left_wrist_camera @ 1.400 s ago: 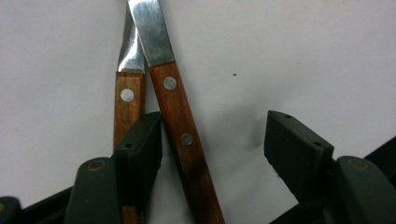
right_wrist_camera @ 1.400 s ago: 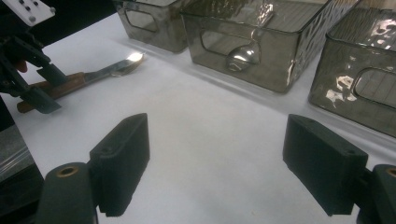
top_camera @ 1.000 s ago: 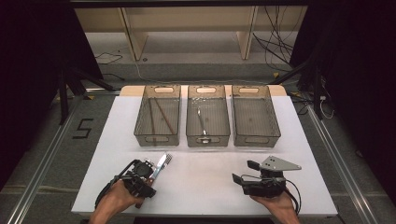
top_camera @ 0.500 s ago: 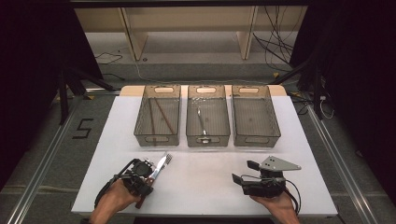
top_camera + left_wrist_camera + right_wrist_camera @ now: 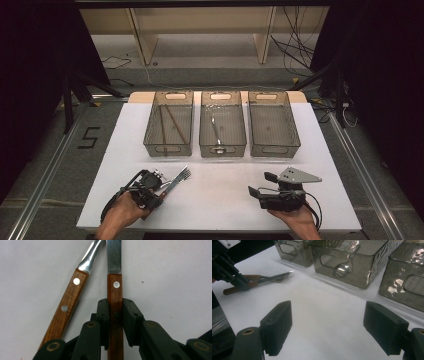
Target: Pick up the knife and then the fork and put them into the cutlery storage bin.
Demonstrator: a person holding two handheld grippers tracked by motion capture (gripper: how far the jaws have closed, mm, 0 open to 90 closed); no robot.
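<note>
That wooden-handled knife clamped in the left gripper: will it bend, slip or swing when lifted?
The knife looks rigid: steel blade riveted into a wooden handle, so bending seems unlikely. The left gripper pinches flat handle sides, so slipping looks unlikely. Held near the handle's end, the blade end may dip and nudge the fork lying alongside.

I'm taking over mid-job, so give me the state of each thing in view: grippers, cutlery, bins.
Left gripper: jaws have just been closing, now shut on the knife handle.
Knife: flat on the table, gripped.
Fork: loose beside the knife.
Right gripper: open, empty.
Left bin: holds chopsticks.
Middle bin: holds a spoon.
Right bin: looks empty.
</note>
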